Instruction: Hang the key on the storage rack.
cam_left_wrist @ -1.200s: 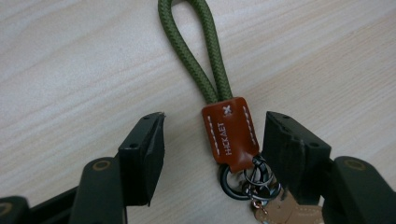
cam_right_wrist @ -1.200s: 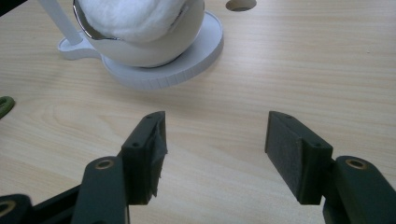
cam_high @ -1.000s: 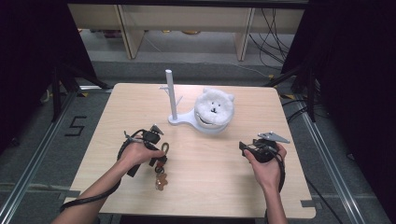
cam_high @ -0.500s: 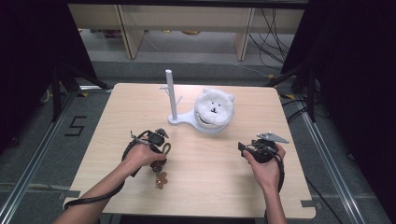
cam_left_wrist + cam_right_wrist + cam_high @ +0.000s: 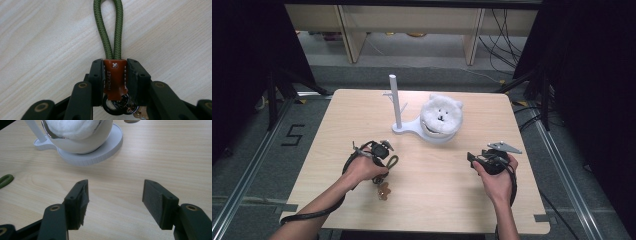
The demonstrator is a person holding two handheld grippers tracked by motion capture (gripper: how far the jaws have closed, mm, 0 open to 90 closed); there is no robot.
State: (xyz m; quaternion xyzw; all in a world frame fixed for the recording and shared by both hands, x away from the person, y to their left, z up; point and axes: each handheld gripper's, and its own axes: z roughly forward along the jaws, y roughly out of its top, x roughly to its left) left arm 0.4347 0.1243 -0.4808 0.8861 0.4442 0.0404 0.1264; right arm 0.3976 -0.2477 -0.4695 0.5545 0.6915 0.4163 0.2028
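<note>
Since the earlier frame, the left hand has shifted a little up the table, carrying the keychain with it, while the right hand stays where it was.

From the high view, the left gripper (image 5: 379,150) sits near the front-left of the wooden table (image 5: 362,112), with the green cord loop (image 5: 392,161) just beside it and a small brown charm (image 5: 384,190) lying on the table below the hand. The right gripper (image 5: 482,159) rests near the front-right, well apart from the left. Behind them, near the middle, stands a white stand (image 5: 404,127) with an upright post, and a white plush bear head (image 5: 441,116) sits on its round base.

From the left gripper view, the 2 jaws are closed tight on the brown leather tab (image 5: 114,76) of the keychain; the green cord loop (image 5: 110,30) reaches away over the table, and dark metal rings (image 5: 117,106) hang below the tab.

From the right gripper view, the 2 jaws stand wide apart with nothing between them, pointing toward the white stand (image 5: 100,153) and the bear head (image 5: 75,128). A bit of the green cord (image 5: 5,180) shows at the left edge.
</note>
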